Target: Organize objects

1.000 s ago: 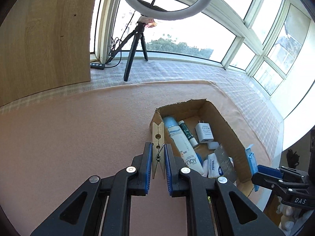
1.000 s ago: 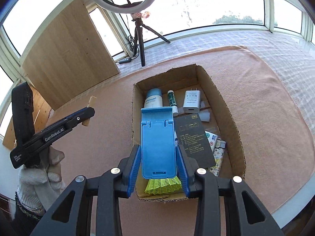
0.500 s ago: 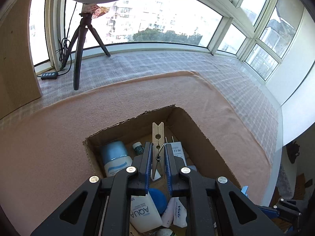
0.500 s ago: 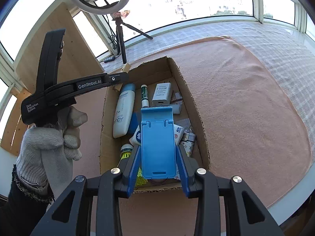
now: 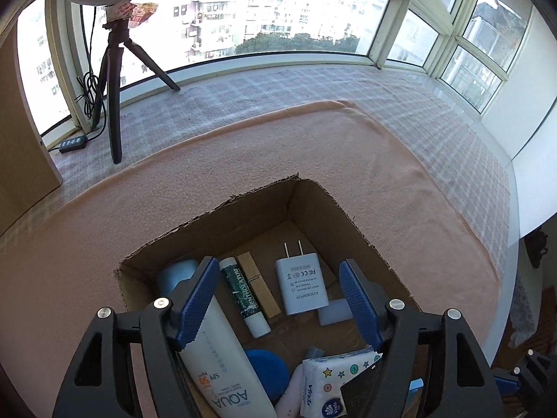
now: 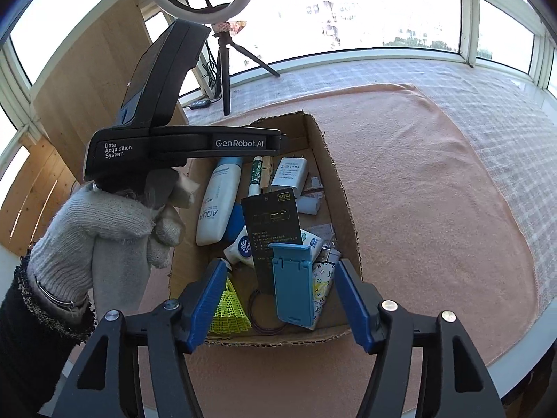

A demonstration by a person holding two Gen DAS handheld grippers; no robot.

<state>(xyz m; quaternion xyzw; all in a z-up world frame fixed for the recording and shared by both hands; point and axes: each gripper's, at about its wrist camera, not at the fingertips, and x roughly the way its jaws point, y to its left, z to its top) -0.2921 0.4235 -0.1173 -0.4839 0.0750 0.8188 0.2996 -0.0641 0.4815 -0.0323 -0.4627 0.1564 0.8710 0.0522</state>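
Left gripper (image 5: 278, 299) is hovering over the cardboard box (image 5: 222, 226), jaws spread wide, gripping nothing. The wooden clothespin (image 5: 259, 285) is lying flat inside at twelve o'clock, between the lip balm tube (image 5: 243, 296) and white adapter (image 5: 301, 285). Right gripper (image 6: 280, 299) is gaping too, the blue phone stand (image 6: 292, 282) leaning inside the box between its fingers.
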